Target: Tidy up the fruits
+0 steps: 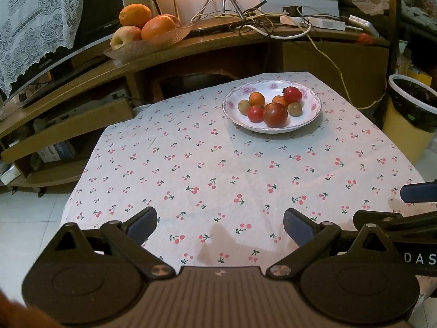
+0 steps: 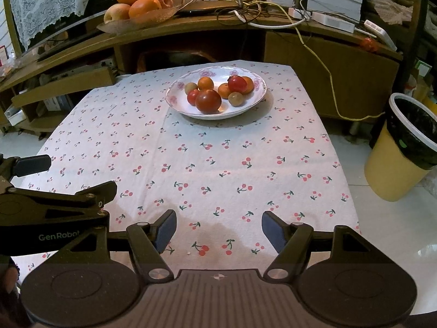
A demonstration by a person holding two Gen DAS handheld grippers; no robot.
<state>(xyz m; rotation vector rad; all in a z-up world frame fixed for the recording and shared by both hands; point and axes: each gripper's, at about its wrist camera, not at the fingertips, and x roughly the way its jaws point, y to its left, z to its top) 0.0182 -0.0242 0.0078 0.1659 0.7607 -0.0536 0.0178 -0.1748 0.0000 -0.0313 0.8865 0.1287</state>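
Note:
A white floral plate (image 1: pixel 311 117) (image 2: pixel 254 101) sits at the far side of the table and holds several small fruits: a large dark red tomato (image 1: pixel 275 114) (image 2: pixel 208 101), smaller red ones, orange ones and two greenish-brown ones. My left gripper (image 1: pixel 220 225) is open and empty, low over the near edge of the table. My right gripper (image 2: pixel 218 228) is open and empty beside it, also near the front edge. The right gripper's fingers (image 1: pixel 418 192) show at the right edge of the left wrist view; the left gripper's fingers (image 2: pixel 32 164) show at the left of the right wrist view.
The table has a white cherry-print cloth (image 1: pixel 218 164) (image 2: pixel 191 158). Behind it is a wooden desk (image 1: pixel 191 46) with a glass dish of large oranges and apples (image 1: pixel 144 27) (image 2: pixel 136 5) and tangled cables (image 1: pixel 259 19). A yellow bin (image 1: pixel 409 114) (image 2: pixel 401 147) stands at the right.

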